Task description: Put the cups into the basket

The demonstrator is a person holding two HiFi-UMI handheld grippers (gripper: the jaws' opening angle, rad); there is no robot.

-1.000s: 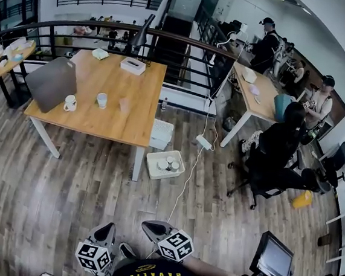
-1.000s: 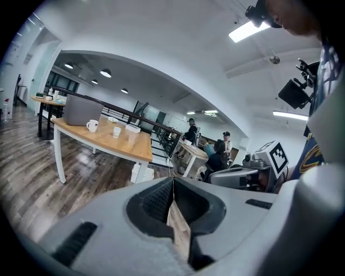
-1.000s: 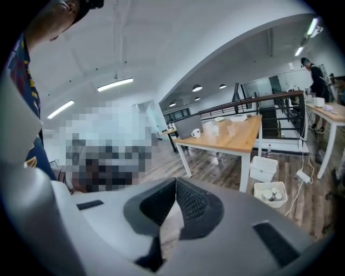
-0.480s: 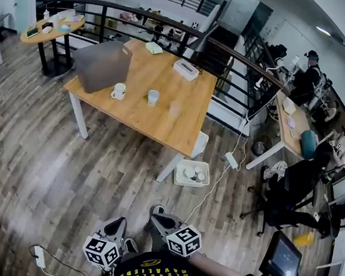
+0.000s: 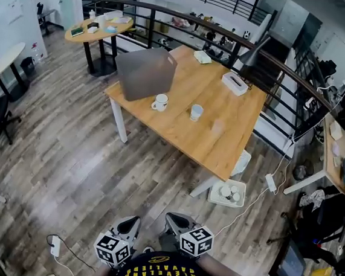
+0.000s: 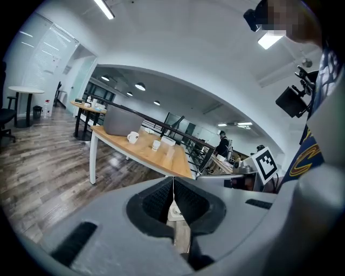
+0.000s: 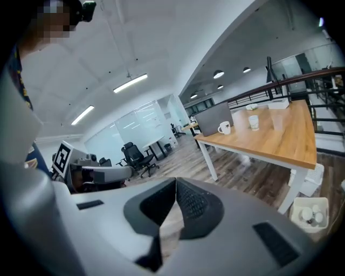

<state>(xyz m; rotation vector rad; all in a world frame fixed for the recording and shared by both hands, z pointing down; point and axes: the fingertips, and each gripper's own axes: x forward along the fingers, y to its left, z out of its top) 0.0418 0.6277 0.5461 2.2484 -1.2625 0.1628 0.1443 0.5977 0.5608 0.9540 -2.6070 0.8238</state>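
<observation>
In an open office with plank flooring, a white mug [image 5: 160,102], a pale cup [image 5: 196,112] and a clear glass [image 5: 218,127] stand on the wooden table [image 5: 238,147], with the basket [image 5: 213,196] on the floor by its leg (cups seemingly inside already). The left gripper [image 5: 131,222] and right gripper [image 5: 177,218] are closed on nothing, well short of the table. Arriving unopened could topple a cup.

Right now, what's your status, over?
Left gripper, right gripper: shut, empty. Mug, cup, clear cup on table; basket on floor beside it. Cable lies by basket.
</observation>
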